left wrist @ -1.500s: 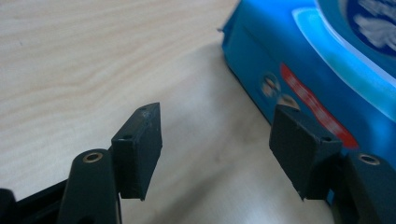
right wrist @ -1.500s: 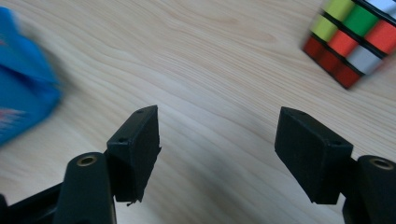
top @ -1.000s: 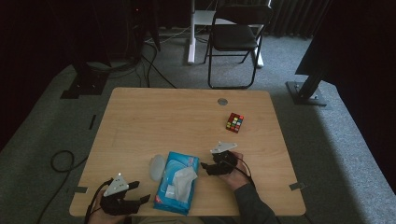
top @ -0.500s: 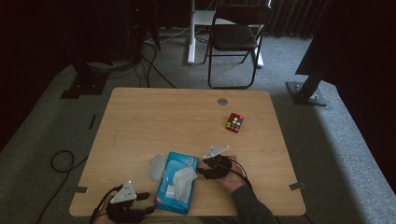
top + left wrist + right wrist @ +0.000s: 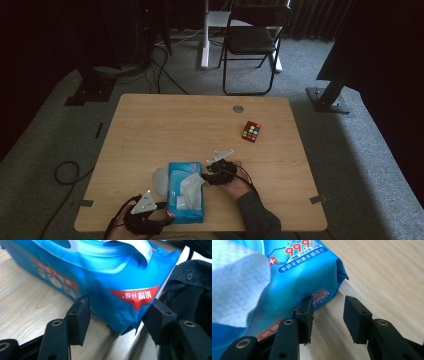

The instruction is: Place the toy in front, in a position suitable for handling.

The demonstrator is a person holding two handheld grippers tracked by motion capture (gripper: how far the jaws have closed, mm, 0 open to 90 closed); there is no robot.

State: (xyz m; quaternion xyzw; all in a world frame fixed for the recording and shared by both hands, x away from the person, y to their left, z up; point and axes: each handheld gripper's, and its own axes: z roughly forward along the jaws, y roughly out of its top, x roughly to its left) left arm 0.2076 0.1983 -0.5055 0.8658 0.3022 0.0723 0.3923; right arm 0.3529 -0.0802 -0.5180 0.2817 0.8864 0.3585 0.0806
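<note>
Your left gripper (image 5: 167,218) sits at the near table edge, at the near end of the blue wipes pack (image 5: 186,192). In the left gripper view the jaws are spread w/ the pack's crimped corner (image 5: 125,302) between them; the pads look right at the wrapper, can't tell if they press it. So: not clamped, jaws apart around the pack end.

Your right gripper (image 5: 206,176) is at the pack's right side near the far end. In the right gripper view the jaws stand apart, holding nothing; one pad is just against the pack's edge (image 5: 322,277), the other over bare table (image 5: 190,125).

A white wipe (image 5: 191,186) sticks up from the pack's top opening. The pack lies flat near the table's front edge, center-left. A pale lid-like piece (image 5: 160,180) lies just left of the pack. A colour cube (image 5: 251,131) is well apart, toward the far right.
</note>
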